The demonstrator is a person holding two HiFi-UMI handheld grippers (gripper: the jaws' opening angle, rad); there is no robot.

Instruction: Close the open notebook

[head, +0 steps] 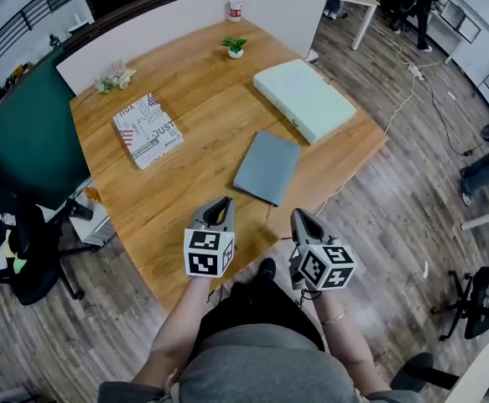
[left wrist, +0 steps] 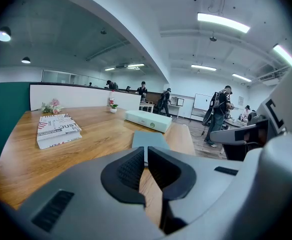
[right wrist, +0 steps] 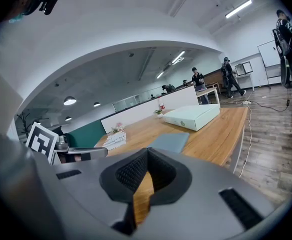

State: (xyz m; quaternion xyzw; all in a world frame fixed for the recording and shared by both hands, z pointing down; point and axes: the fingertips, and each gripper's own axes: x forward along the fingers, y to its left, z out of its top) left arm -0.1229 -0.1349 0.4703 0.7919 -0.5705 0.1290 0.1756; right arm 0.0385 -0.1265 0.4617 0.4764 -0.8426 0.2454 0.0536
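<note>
A grey-blue notebook [head: 267, 168] lies flat with its cover down on the wooden table [head: 185, 191], near the front right edge. It also shows ahead of the jaws in the left gripper view [left wrist: 150, 139] and the right gripper view [right wrist: 171, 142]. My left gripper [head: 219, 201] hovers over the table's front edge, a little short of the notebook, jaws together and nothing between them [left wrist: 146, 151]. My right gripper [head: 299, 215] hangs just off the table edge, below the notebook's near corner, also shut and empty [right wrist: 147, 154].
A pale green box [head: 304, 99] lies behind the notebook. A patterned book [head: 147, 129] sits at the left. A small potted plant [head: 235, 47], a bottle [head: 236, 5] and flowers [head: 114, 78] stand along the back partition. An office chair [head: 26, 250] is left of the table.
</note>
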